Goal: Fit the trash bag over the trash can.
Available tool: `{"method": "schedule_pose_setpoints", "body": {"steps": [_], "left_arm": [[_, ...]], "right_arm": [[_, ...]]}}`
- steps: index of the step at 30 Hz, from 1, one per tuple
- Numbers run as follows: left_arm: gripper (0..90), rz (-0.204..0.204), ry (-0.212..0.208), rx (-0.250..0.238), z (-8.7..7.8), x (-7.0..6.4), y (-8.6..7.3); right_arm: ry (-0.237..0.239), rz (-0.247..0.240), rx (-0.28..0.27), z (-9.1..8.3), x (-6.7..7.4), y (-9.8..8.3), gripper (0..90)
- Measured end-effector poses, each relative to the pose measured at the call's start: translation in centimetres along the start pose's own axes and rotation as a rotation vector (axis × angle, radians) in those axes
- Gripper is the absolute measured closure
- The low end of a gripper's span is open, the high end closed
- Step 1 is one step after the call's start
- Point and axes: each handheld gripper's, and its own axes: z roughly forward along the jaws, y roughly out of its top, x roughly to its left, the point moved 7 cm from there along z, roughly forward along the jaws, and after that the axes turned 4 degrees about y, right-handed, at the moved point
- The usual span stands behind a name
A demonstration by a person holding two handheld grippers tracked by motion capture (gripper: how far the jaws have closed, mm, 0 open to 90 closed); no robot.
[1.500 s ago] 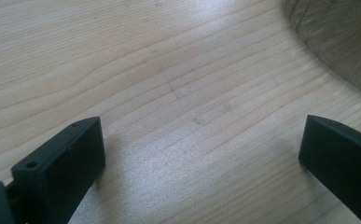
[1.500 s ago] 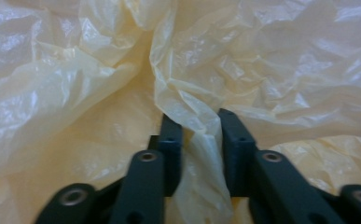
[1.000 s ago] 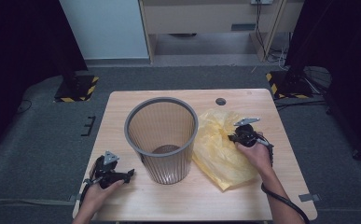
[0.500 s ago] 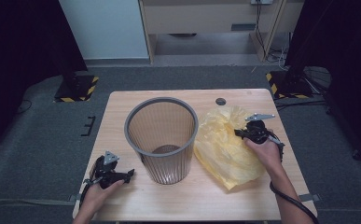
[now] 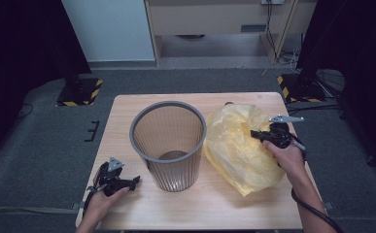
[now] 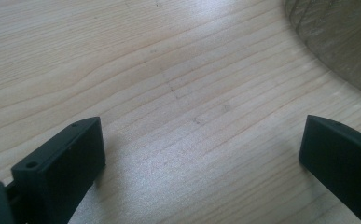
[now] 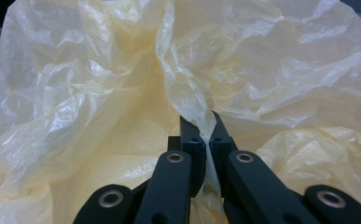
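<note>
A yellow plastic bag (image 5: 236, 148) lies crumpled on the right half of the wooden table (image 5: 210, 208), partly lifted. My right gripper (image 5: 256, 135) is shut on a fold of the yellow plastic bag (image 7: 99, 107); in the right gripper view the film is pinched between the two black jaws of that gripper (image 7: 207, 131). A grey mesh waste basket (image 5: 168, 145) stands upright mid-table, left of the bag. My left gripper (image 5: 133, 182) rests near the table's front left corner, open, with bare wood between its jaws (image 6: 201, 154).
The basket's mesh wall (image 6: 336, 42) shows at the top right of the left gripper view. A small dark round object (image 5: 229, 103) peeks out behind the bag near the far edge. Dark floor and striped stand bases (image 5: 78, 94) surround the table.
My right gripper has risen and moved right with the bag's fold, pulling the bag up and spreading it. The left hand has stayed put.
</note>
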Motion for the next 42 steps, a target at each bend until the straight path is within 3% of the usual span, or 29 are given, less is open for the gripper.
{"method": "schedule_pose_setpoints", "body": {"steps": [20, 42], "left_arm": [[0.0, -0.003, 0.002, -0.001, 0.0, 0.0, 0.0], [0.0, -0.004, 0.002, -0.001, 0.0, 0.0, 0.0]], "right_arm": [[0.072, -0.005, -0.046, -3.3, 1.9, 0.6, 89.8], [0.148, -0.019, -0.151, -8.3, 3.9, 2.2, 89.8]]}}
